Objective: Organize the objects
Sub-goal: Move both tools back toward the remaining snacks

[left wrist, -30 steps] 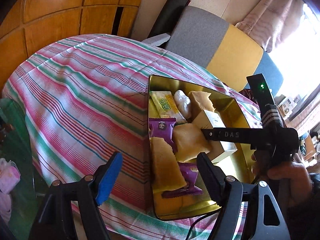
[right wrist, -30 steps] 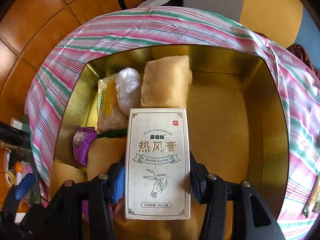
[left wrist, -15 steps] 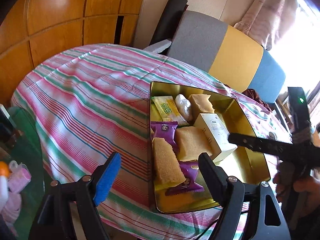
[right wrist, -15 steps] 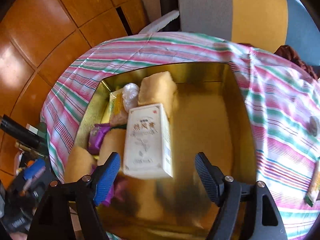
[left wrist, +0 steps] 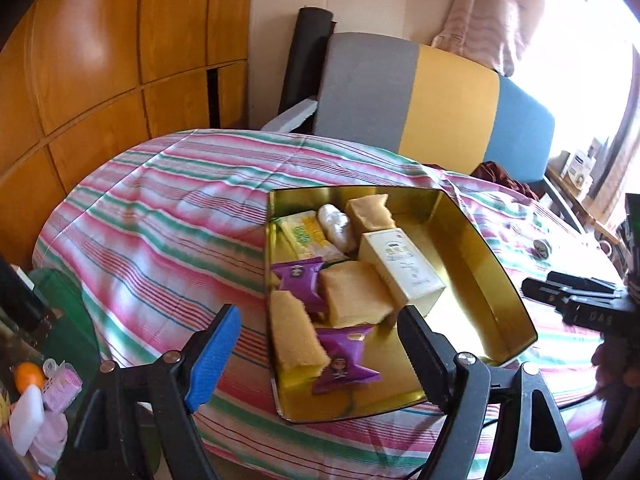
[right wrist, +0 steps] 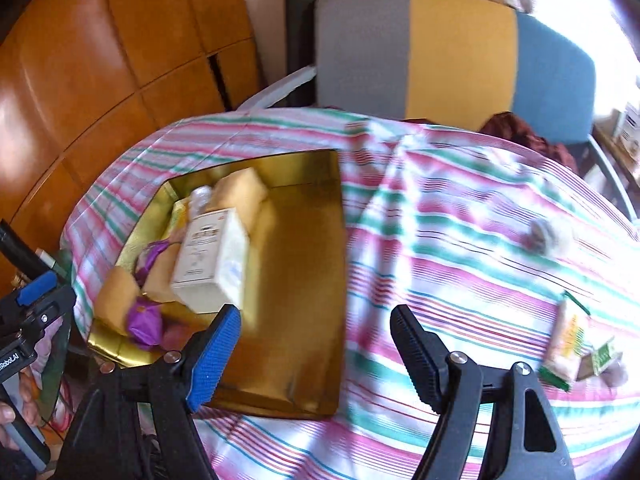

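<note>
An open gold tin (left wrist: 492,264) sits on the striped tablecloth (left wrist: 160,240). It holds a white box (left wrist: 400,268), yellow cakes (left wrist: 352,296), two purple packets (left wrist: 346,356), a green-yellow packet (left wrist: 306,236) and a clear-wrapped lump (left wrist: 338,222). My left gripper (left wrist: 316,316) hangs open above the tin's near left side, holding nothing. My right gripper (right wrist: 315,314) is open and empty over the tin's (right wrist: 304,280) right edge, apart from the white box (right wrist: 210,248). A green-yellow snack packet (right wrist: 568,344) and a small green packet (right wrist: 604,356) lie on the cloth to the right.
A small round object (right wrist: 540,234) lies on the cloth right of the tin. A grey, yellow and blue chair (left wrist: 420,96) stands behind the table, wooden panelling (left wrist: 100,60) to the left. Bottles and clutter (left wrist: 32,400) sit low beyond the table's left edge.
The right gripper opened and let go of the white box, which now lies in the tin, then drew back up and to the right. The left gripper backed away slightly.
</note>
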Demonstrator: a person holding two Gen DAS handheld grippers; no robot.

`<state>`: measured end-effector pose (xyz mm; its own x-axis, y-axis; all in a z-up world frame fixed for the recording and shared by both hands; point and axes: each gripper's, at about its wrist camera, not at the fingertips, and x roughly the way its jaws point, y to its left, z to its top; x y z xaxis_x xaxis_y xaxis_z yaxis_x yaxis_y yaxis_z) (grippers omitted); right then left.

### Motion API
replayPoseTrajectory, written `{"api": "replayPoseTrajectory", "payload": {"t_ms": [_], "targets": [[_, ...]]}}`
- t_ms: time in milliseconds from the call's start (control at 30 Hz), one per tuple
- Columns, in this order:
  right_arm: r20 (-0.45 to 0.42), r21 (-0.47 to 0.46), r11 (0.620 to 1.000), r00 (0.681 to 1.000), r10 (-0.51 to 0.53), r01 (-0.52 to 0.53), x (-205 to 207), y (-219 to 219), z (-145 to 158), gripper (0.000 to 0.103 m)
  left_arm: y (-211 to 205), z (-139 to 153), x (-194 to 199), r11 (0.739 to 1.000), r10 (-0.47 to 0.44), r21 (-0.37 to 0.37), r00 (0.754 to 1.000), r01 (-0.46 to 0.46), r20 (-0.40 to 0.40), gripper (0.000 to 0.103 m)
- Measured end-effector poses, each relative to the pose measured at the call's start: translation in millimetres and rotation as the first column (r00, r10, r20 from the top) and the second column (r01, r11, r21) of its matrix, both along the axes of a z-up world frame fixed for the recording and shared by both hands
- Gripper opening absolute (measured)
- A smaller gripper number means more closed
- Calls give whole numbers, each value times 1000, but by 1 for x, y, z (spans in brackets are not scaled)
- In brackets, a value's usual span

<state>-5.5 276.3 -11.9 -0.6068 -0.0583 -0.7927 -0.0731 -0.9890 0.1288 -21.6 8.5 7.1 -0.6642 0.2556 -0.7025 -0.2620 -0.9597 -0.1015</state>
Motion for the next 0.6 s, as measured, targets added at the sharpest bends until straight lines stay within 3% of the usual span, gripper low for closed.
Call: {"api": "replayPoseTrajectory", "payload": {"t_ms": [233, 400, 500, 600], "targets": [[-23, 26, 991, 991, -133, 134, 27, 65, 9, 79, 28, 4, 7, 997, -64, -33, 998, 63, -6, 81], [-45, 44, 960, 960, -275, 277, 54, 125, 18, 79, 50, 7, 8, 992, -116, -55, 993, 115, -13, 81], [-62, 42, 920, 920, -386, 389, 76, 166, 21, 79, 66, 8, 10, 986, -155, -67, 988, 154, -15, 81], [-92, 16, 840, 838, -539, 542, 107, 210, 20, 79, 84, 11, 12, 976, -208, -72, 978, 206, -22, 81]]}}
